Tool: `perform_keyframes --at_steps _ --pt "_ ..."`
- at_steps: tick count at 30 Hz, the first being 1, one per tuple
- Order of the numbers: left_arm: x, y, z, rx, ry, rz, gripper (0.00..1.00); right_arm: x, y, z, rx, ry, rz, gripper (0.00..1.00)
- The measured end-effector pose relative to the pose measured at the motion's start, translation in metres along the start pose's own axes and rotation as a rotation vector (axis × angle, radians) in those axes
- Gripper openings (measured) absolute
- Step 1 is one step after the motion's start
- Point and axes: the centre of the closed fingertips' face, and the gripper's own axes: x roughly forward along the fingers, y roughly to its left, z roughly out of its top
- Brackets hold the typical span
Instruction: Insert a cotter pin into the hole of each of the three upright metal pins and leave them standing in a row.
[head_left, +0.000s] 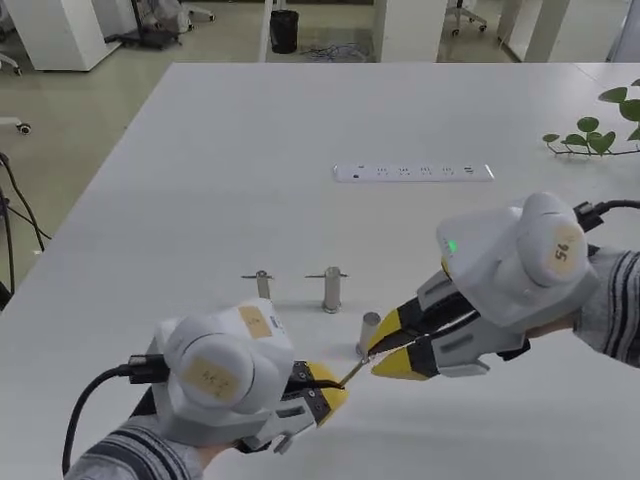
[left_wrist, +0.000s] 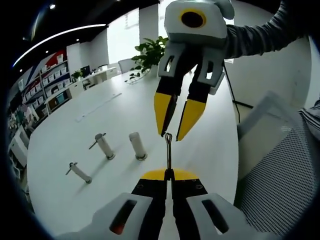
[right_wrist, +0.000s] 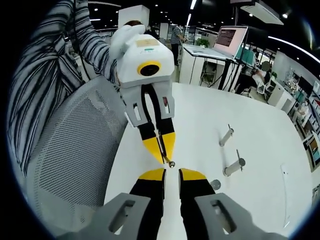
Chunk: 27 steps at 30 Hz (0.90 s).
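Note:
Three upright metal pins stand in a row. The far pin (head_left: 263, 283) and the middle pin (head_left: 331, 288) each carry a cotter pin through the top. The nearest pin (head_left: 369, 333) is bare. My left gripper (head_left: 328, 392) is shut on a loose cotter pin (head_left: 352, 373), which points toward my right gripper (head_left: 385, 357). In the left gripper view the cotter pin (left_wrist: 168, 149) rises from my shut left gripper (left_wrist: 168, 173), and its looped end sits between the spread yellow fingertips (left_wrist: 163, 112) of the right one. My right gripper (right_wrist: 172, 174) is open just short of that loop (right_wrist: 171, 163).
A white power strip (head_left: 413, 172) lies farther back on the white table (head_left: 200, 180). A green plant (head_left: 600, 130) trails at the right edge. A mesh chair back (right_wrist: 75, 150) stands behind the left gripper, just off the table's near edge.

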Motion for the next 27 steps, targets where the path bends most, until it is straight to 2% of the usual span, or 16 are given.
perform_keyframes --at_steps 7,13,20,27 --pt "0.002 -0.003 -0.011 0.036 0.081 -0.012 0.00 0.009 0.001 0.003 -0.019 0.037 0.030 0.06" --pt "0.003 -0.005 -0.011 0.062 0.099 -0.017 0.00 0.021 0.006 -0.003 -0.033 0.099 0.079 0.05" --pt "0.002 -0.005 -0.010 0.077 0.113 -0.019 0.00 0.026 0.007 -0.010 -0.038 0.146 0.092 0.00" --pt "0.004 -0.006 -0.016 0.111 0.166 -0.033 0.00 0.029 0.009 -0.010 -0.053 0.172 0.115 0.00"
